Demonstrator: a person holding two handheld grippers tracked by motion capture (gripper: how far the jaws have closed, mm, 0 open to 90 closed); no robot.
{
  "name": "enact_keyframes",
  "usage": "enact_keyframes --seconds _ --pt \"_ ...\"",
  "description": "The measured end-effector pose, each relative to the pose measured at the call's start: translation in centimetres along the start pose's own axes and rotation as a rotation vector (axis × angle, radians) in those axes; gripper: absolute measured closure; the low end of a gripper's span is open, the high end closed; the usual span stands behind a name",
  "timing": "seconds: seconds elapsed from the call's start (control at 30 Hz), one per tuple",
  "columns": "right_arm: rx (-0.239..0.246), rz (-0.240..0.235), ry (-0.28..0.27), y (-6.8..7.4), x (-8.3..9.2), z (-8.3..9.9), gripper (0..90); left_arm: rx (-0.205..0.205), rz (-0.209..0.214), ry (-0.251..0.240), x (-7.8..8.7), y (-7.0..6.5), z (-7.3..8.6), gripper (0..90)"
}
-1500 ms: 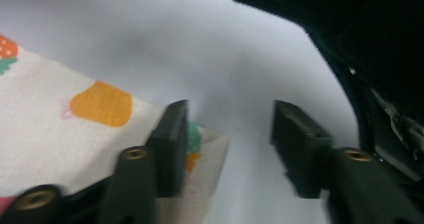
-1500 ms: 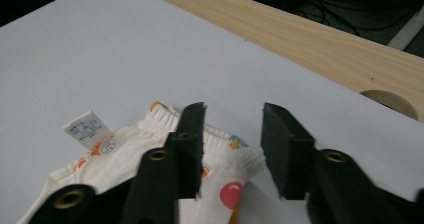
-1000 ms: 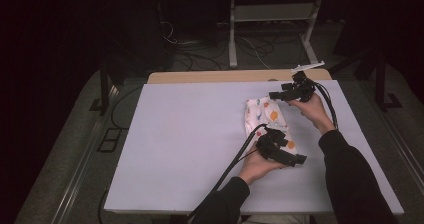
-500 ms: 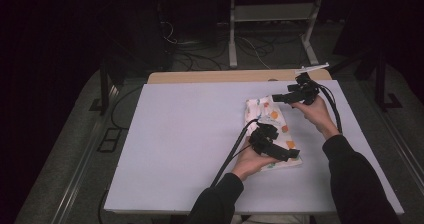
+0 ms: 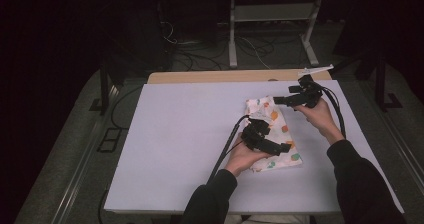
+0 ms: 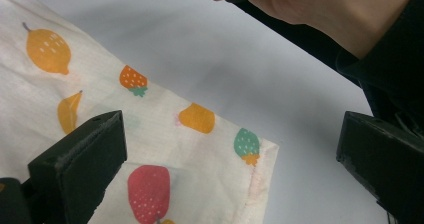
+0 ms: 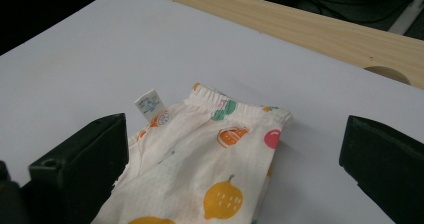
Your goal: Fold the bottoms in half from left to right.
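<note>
A folded cream garment [image 5: 278, 126] printed with fruit lies flat on the white table cover [image 5: 175, 144], right of centre. My left gripper [image 5: 282, 147] hovers over its near end. Its jaws have just been opening and now stand wide apart above the cloth's hem corner [image 6: 250, 159], pressing on nothing. My right gripper [image 5: 278, 100] hangs by the far end and points left. Its jaws have just been opening too, and they frame the elastic waistband [image 7: 235, 106] and a small white label [image 7: 150, 104] without touching them.
A wooden tabletop strip [image 5: 215, 77] shows beyond the cover's far edge. The person's right wrist and dark sleeve [image 6: 350, 29] lie past the cloth in the left gripper view. Cables trail from both grippers toward the near edge. Dark floor with stands and wires surrounds the table.
Both hands have eased slightly up off the garment, the left drifting a little leftward and away, the right a little rightward. The garment lies where it was.
</note>
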State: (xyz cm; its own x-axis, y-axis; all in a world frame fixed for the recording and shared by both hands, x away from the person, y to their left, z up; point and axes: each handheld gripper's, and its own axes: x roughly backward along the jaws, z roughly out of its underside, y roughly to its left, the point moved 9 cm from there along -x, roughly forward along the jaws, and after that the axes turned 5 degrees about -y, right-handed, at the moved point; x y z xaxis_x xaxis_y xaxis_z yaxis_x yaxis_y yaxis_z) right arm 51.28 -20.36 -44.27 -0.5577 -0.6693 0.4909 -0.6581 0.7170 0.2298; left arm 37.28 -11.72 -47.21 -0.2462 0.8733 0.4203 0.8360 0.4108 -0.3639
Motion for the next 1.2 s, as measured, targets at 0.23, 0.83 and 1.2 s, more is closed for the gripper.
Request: enact_keyframes --seconds 0.23,0.83,1.2 --pt "0.004 -0.006 0.003 0.4 0.5 0.4 0.0 0.003 -0.01 0.003 0.2 0.4 0.0 0.0" --pt "-0.041 -0.014 0.016 0.0 1.0 2.8 0.0 0.036 -0.038 -0.006 0.8 2.8 0.0 0.0" --pt "-0.061 -0.021 0.023 -0.3 0.9 4.1 0.0 0.04 -0.061 -0.008 1.3 4.3 -0.1 0.0"
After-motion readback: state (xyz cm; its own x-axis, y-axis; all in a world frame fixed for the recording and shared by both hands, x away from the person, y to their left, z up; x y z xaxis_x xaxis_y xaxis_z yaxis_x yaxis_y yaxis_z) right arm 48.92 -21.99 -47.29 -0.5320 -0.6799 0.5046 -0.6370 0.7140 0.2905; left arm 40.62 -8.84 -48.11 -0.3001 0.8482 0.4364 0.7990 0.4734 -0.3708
